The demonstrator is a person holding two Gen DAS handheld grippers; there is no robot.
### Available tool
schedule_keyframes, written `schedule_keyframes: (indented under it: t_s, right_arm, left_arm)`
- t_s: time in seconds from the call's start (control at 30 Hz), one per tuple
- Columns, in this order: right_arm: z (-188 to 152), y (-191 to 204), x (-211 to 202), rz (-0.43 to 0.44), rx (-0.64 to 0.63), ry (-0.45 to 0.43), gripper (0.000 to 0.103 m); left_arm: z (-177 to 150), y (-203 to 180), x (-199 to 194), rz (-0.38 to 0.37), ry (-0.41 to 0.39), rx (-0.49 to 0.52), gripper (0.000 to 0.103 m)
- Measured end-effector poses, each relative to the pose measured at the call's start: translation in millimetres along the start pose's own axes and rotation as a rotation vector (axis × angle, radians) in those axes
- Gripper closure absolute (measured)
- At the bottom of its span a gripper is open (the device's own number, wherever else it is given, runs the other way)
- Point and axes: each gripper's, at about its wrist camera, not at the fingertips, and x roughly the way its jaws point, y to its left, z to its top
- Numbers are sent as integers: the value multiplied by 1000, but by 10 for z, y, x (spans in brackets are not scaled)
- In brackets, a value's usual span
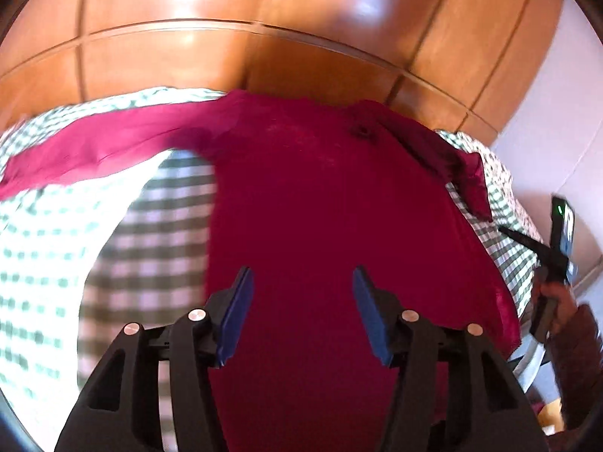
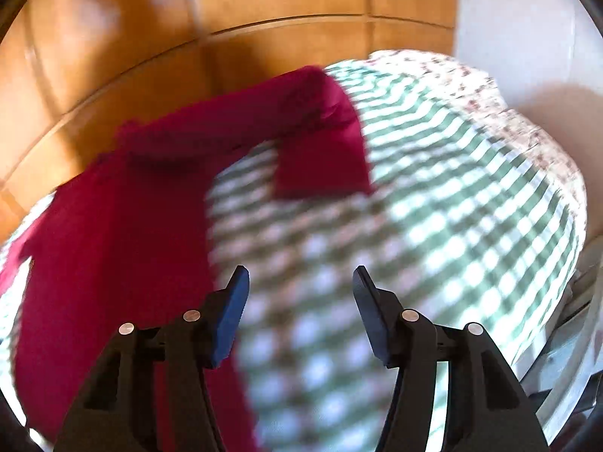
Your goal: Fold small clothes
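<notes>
A dark red long-sleeved top (image 1: 320,203) lies spread on a green-and-white checked cloth (image 1: 49,233). Its left sleeve (image 1: 94,150) stretches out to the left. Its right sleeve (image 2: 320,139) is bent back toward the body in the right wrist view. My left gripper (image 1: 301,286) is open and empty above the middle of the top's body. My right gripper (image 2: 301,286) is open and empty above the checked cloth (image 2: 433,207), just right of the top's body (image 2: 113,248). The right gripper also shows at the right edge of the left wrist view (image 1: 554,260), held in a hand.
The checked cloth covers a raised surface with a floral-print cloth (image 2: 501,113) at its far right edge. Wooden wardrobe panels (image 1: 264,19) stand behind it. A pale wall (image 2: 527,19) is at the right.
</notes>
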Motion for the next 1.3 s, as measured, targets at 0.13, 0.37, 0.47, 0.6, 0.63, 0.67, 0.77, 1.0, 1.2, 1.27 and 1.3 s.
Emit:
schedule_keyframes:
  t_s: [0.13, 0.37, 0.47, 0.6, 0.63, 0.67, 0.77, 1.0, 1.2, 1.27, 1.3]
  right_arm:
    - [183, 384, 278, -92, -253, -34, 47]
    - [501, 321, 1019, -82, -301, 107, 81]
    - [719, 176, 773, -48, -236, 61, 98]
    - [1034, -234, 89, 11, -112, -76, 98]
    - [1103, -346, -73, 22, -79, -107, 98]
    - [1164, -452, -250, 30, -46, -138, 98]
    - [1345, -869, -693, 3, 53, -225, 98]
    - [1608, -1493, -113, -174, 223, -129, 98]
    - [1673, -1906, 586, -339, 302, -11, 98]
    - [1683, -2017, 857, -377, 319, 30, 98]
    - [1658, -2067, 971, -355, 345, 49, 98]
  left_arm:
    - [108, -209, 320, -15, 46, 46, 48]
    - [186, -358, 730, -3, 112, 83, 47]
    - [165, -326, 788, -5, 126, 73, 44]
    - [153, -299, 809, -18, 133, 63, 42]
    - [159, -313, 833, -19, 132, 60, 41]
    - [157, -309, 828, -24, 131, 49, 40]
    - [163, -301, 849, -33, 128, 18, 38]
    - [185, -317, 868, -27, 136, 4, 38]
    - [205, -326, 882, 1, 143, -4, 38]
    - [204, -341, 893, 12, 144, 0, 38]
    - [204, -355, 902, 18, 145, 6, 37]
